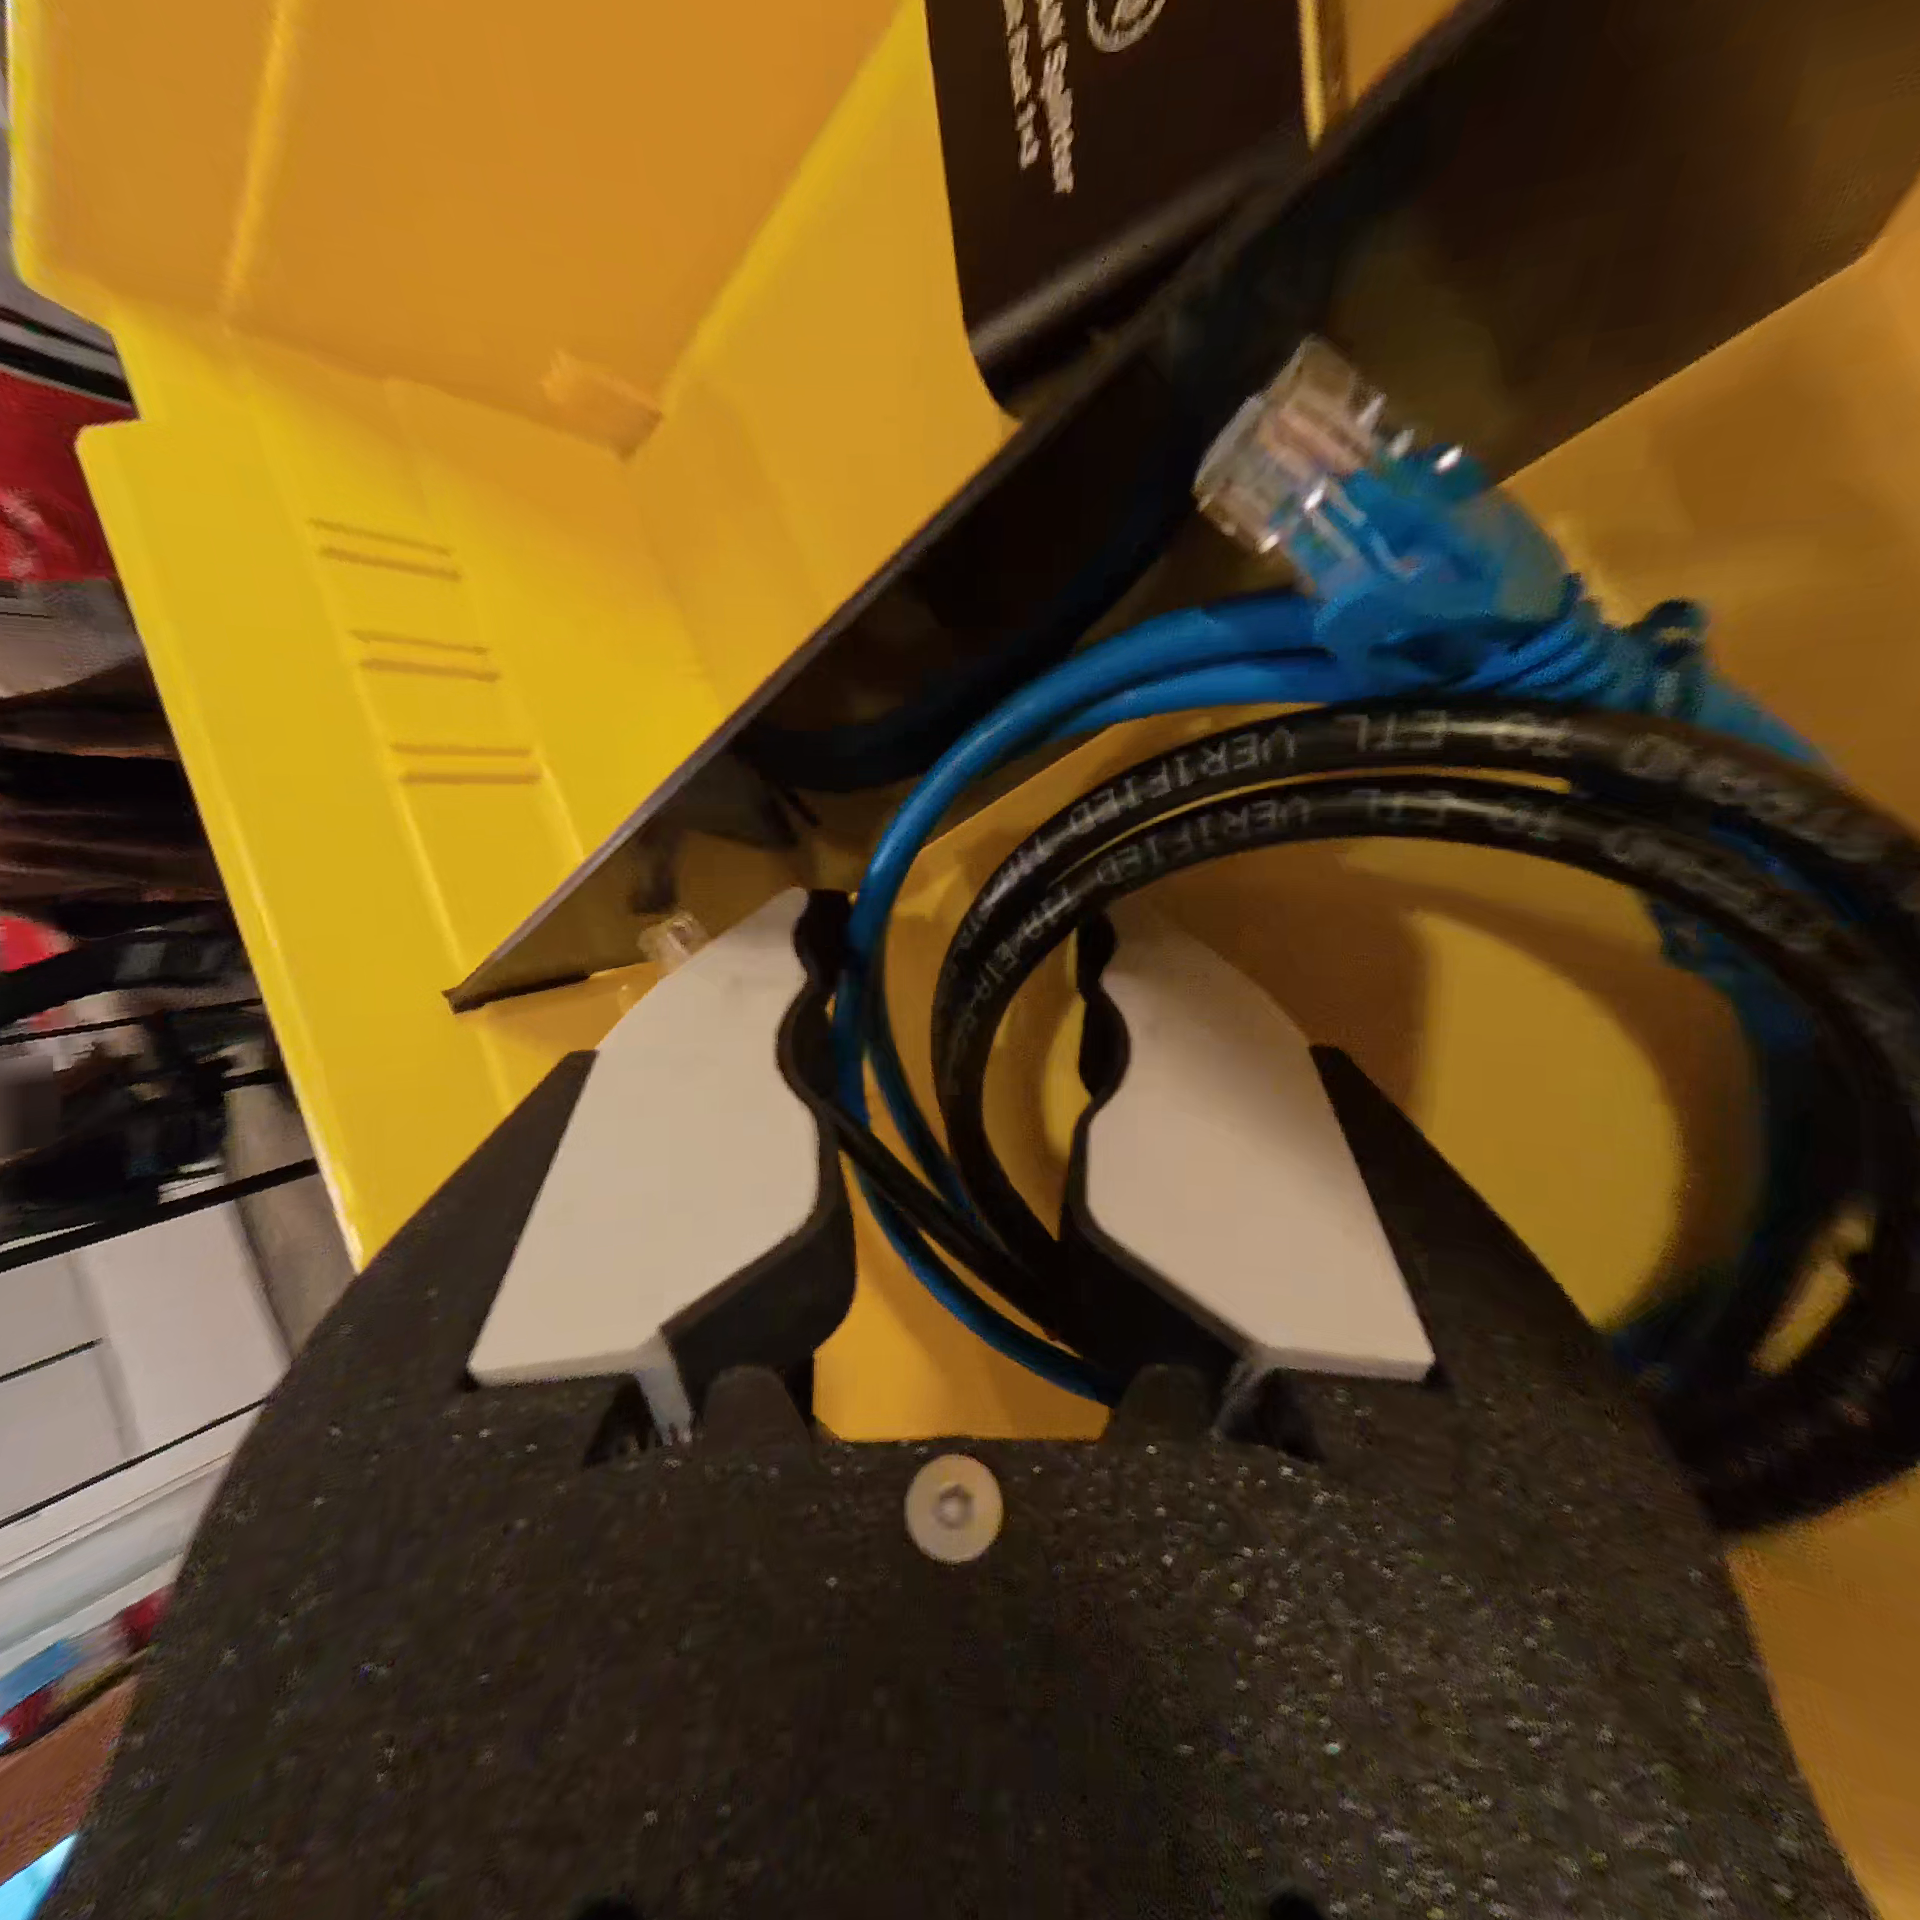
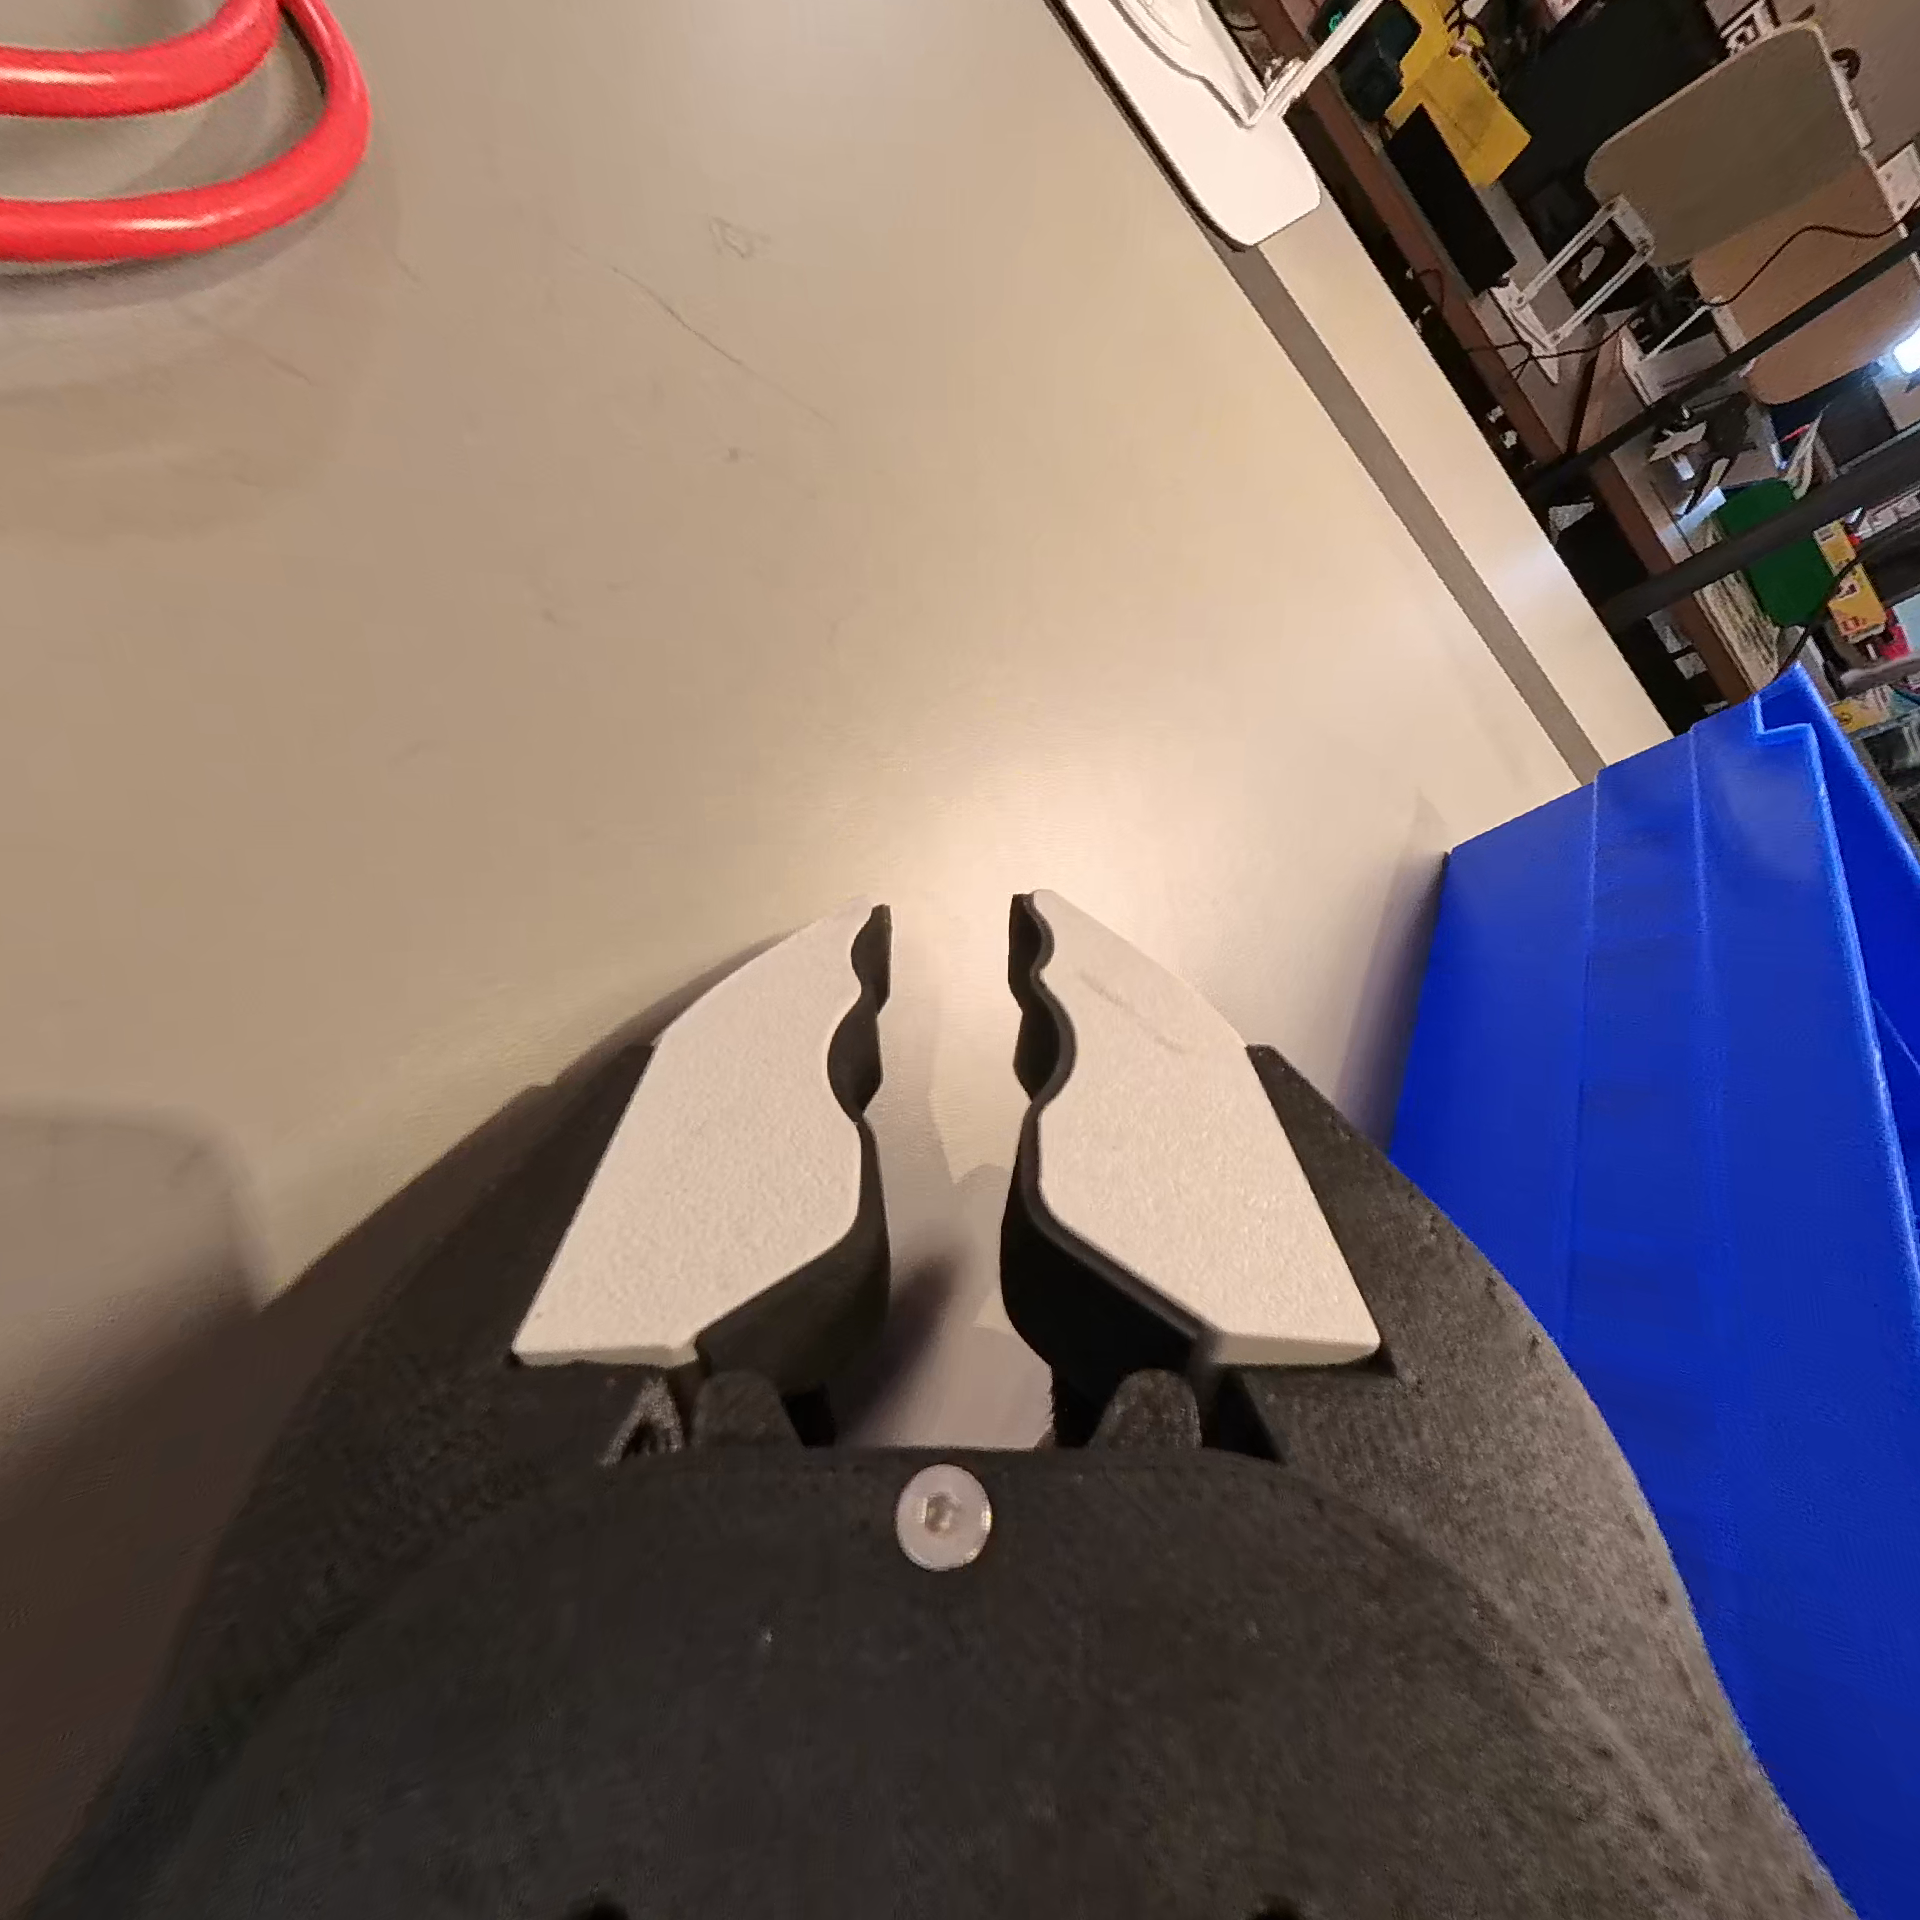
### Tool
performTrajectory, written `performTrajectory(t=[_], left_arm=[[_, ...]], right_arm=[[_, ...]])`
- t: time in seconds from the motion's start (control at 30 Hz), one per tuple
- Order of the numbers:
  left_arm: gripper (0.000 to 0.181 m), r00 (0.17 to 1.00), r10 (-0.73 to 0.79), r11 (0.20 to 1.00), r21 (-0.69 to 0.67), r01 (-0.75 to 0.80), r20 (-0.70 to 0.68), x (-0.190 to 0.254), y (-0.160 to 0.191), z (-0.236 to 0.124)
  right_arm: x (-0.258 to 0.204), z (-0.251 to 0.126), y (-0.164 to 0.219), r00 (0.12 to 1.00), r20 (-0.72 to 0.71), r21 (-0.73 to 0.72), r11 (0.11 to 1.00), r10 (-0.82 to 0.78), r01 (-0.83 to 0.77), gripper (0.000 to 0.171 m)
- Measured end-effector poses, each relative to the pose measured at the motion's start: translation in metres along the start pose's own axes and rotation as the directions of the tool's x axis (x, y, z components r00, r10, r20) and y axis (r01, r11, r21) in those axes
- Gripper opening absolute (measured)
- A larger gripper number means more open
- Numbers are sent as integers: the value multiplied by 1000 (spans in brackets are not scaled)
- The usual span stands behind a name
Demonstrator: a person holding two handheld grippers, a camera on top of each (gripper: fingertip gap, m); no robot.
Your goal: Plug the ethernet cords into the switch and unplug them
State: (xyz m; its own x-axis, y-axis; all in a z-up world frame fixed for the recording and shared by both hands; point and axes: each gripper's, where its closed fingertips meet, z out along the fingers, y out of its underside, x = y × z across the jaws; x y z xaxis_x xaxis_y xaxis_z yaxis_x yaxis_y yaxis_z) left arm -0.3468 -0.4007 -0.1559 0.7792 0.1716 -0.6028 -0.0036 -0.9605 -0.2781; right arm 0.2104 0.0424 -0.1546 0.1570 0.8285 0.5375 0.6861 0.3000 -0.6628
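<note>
In the left wrist view, a flat black switch (image 1: 1507,239) leans at a slant inside a yellow bin (image 1: 468,260). A coiled blue ethernet cord (image 1: 1091,665) lies below it, its clear plug (image 1: 1288,447) free and pointing up-left. A coiled black ethernet cord (image 1: 1455,769) lies against the blue one. My left gripper (image 1: 945,914) is open and straddles strands of both coils; the blue strand touches the left pad. Another clear plug (image 1: 670,940) shows by the left fingertip. My right gripper (image 2: 951,909) is slightly open and empty above a beige table (image 2: 727,520).
A black piece with white print (image 1: 1091,156) stands behind the switch. In the right wrist view a red cable (image 2: 208,197) loops at the top left, a blue bin (image 2: 1662,1143) stands close on the right, and a white object (image 2: 1226,135) sits at the table's far edge. Across from one pair of fingers to the other is roughly 70 cm. The left tips stand about 10 cm off the black piece with white print (image 1: 1091,156).
</note>
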Motion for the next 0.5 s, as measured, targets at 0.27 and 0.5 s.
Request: performTrajectory(t=[0.27, 0.5], left_arm=[[7, 963, -4, 995, 102, -25, 270, -40, -14, -46], [7, 848, -50, 926, 342, -158, 528, -61, -87, -192]], right_arm=[[-2, -1, -2, 1000, 8, 14, 1000, -11, 11, 24], [-1, -1, -1, 1000, 1, 12, 1000, -12, 12, 24]])
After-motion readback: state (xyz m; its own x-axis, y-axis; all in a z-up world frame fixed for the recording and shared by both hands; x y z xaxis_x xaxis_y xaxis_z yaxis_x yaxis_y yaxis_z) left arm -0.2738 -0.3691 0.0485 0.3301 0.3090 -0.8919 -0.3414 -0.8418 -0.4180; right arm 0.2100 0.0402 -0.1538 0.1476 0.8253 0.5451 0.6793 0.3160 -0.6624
